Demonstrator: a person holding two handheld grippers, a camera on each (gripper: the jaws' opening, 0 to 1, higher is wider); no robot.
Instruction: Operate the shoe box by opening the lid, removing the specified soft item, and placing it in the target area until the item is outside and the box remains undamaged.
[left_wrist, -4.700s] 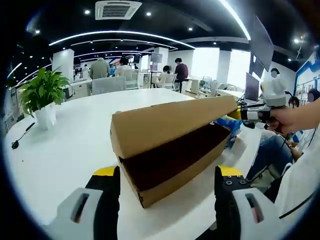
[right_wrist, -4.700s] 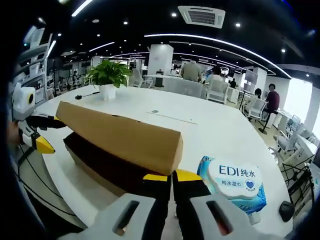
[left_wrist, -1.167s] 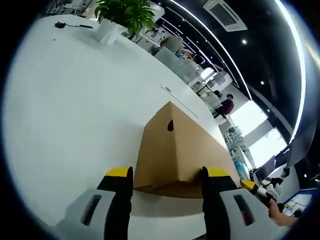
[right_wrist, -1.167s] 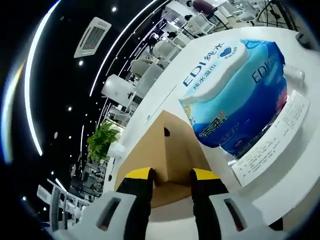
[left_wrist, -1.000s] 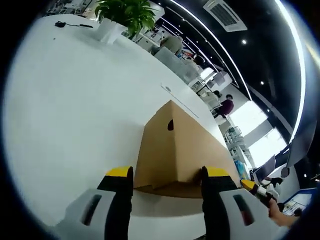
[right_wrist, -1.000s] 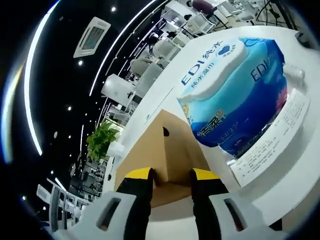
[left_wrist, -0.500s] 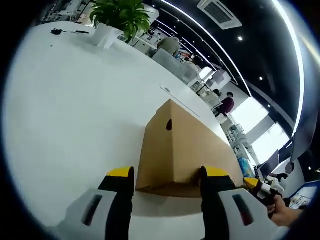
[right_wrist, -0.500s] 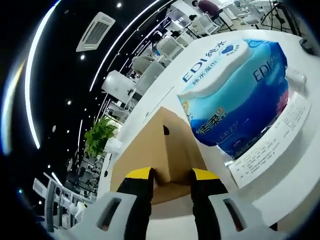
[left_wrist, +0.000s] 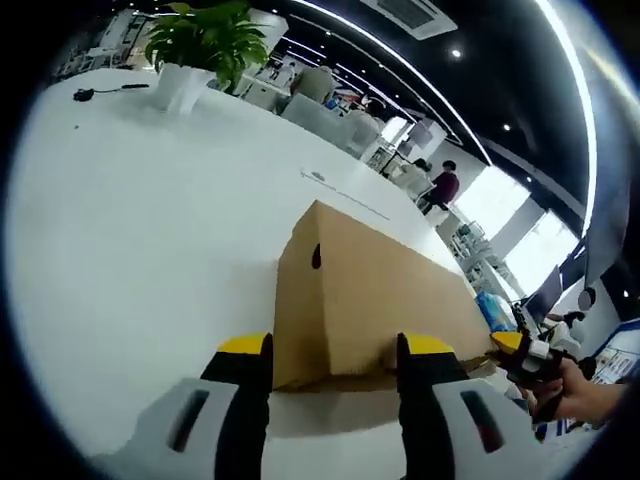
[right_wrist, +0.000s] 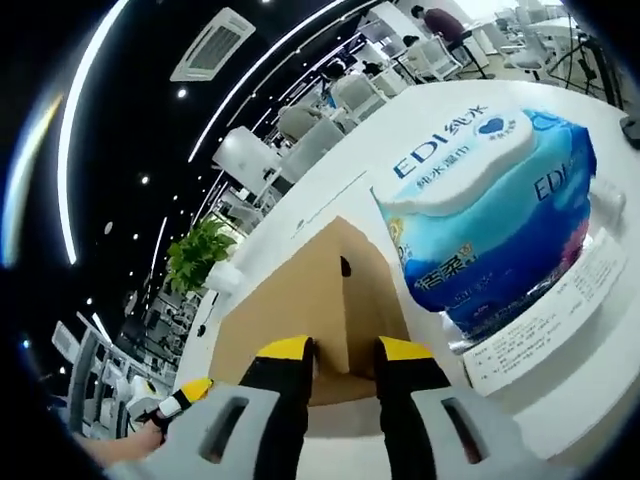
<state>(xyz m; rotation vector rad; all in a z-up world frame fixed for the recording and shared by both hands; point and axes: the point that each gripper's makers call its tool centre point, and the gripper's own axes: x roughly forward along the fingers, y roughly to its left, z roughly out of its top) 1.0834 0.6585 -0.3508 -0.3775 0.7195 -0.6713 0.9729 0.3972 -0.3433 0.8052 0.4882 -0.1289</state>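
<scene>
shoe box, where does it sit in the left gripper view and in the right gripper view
Left gripper view: the shoe box lies at lower centre on the white table, running right from between the jaws.
Right gripper view: the shoe box is at lower centre, just left of the blue wet wipes pack.
Shared landmark: the potted plant beyond the box.

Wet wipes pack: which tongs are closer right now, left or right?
Right. The right tongs straddle the shoe box end right beside the wet wipes pack. The left tongs hold the box's opposite end, away from it.
</scene>
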